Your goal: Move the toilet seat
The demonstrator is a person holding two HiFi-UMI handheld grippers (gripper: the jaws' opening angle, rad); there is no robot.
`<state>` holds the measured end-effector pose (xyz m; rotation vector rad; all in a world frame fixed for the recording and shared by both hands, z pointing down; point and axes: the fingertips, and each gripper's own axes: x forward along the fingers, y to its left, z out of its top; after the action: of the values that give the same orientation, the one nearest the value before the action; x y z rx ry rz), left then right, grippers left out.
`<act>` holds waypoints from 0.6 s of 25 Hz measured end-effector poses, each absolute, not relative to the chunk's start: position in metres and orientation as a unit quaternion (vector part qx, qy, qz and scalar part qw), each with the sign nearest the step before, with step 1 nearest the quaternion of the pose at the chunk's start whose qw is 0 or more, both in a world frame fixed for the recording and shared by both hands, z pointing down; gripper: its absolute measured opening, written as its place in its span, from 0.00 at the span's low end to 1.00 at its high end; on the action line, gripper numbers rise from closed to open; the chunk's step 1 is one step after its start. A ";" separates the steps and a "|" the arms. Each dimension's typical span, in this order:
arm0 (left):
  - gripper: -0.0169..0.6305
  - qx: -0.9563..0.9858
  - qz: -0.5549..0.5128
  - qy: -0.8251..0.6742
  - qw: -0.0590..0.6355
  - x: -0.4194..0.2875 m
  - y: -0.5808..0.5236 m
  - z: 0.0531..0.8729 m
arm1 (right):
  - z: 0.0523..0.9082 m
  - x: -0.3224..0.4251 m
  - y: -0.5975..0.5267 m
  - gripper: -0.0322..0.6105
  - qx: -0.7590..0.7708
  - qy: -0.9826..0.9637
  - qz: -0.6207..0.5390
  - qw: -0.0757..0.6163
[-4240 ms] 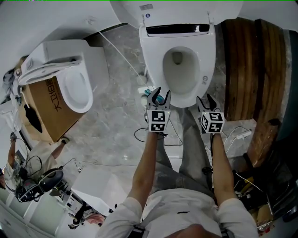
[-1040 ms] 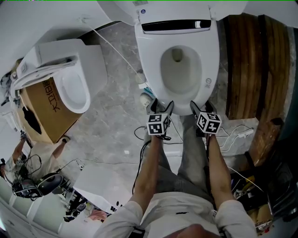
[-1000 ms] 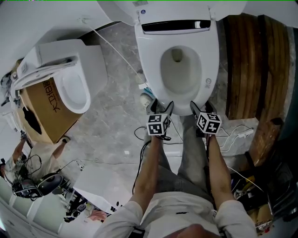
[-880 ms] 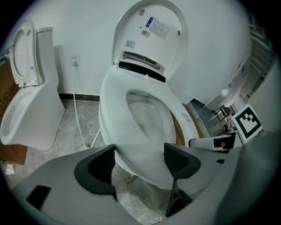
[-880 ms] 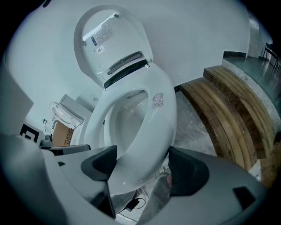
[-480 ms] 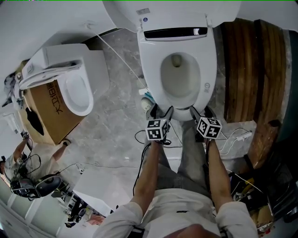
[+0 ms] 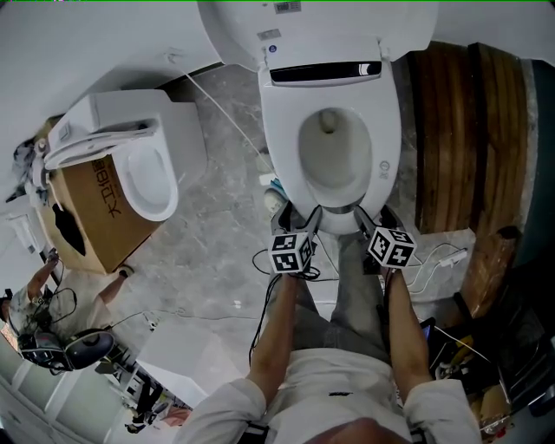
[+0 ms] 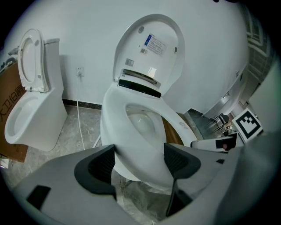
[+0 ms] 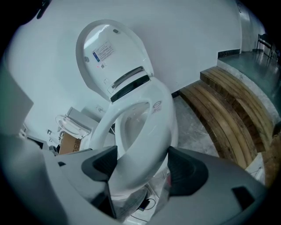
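A white toilet stands ahead with its lid point(image 7: 321, 26) raised against the wall and its seat point(image 7: 381, 130) lying flat on the bowl. My left gripper point(image 7: 301, 222) is at the front left of the rim and my right gripper point(image 7: 371, 220) is at the front right. In the left gripper view the left gripper point(image 8: 138, 162) is open, its jaws wide apart with the seat point(image 8: 118, 118) front showing between them. The right gripper point(image 9: 142, 169) is open too, and the seat point(image 9: 158, 127) front fills its gap. Whether the pads touch the rim is hidden.
A second toilet point(image 7: 143, 165) with its lid up stands to the left beside a cardboard box point(image 7: 95, 217). Wooden steps point(image 7: 464, 130) run along the right. Cables point(image 7: 434, 256) lie on the grey floor near the person's legs, and small items point(image 7: 273, 186) sit by the bowl's left base.
Both grippers have drawn closer together at the bowl's front rim than four seconds ago. Over the last second the head view shifted slightly; seat and lid have not moved.
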<state>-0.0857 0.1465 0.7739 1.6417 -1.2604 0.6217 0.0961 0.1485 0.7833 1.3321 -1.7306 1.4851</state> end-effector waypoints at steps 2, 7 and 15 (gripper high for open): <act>0.57 0.673 0.247 -0.517 0.467 -0.087 0.145 0.766 | 0.775 0.096 0.147 0.64 0.490 -0.635 0.546 0.243; 0.57 0.679 0.236 -0.527 0.454 -0.087 0.140 0.750 | 0.760 0.096 0.143 0.64 0.490 -0.633 0.550 0.239; 0.57 0.690 0.233 -0.531 0.434 -0.089 0.133 0.730 | 0.742 0.095 0.137 0.64 0.496 -0.626 0.556 0.230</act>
<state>-0.0888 0.1326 0.7304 1.7173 -1.3216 0.5793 0.0951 0.1369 0.7420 1.3636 -1.7223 1.5304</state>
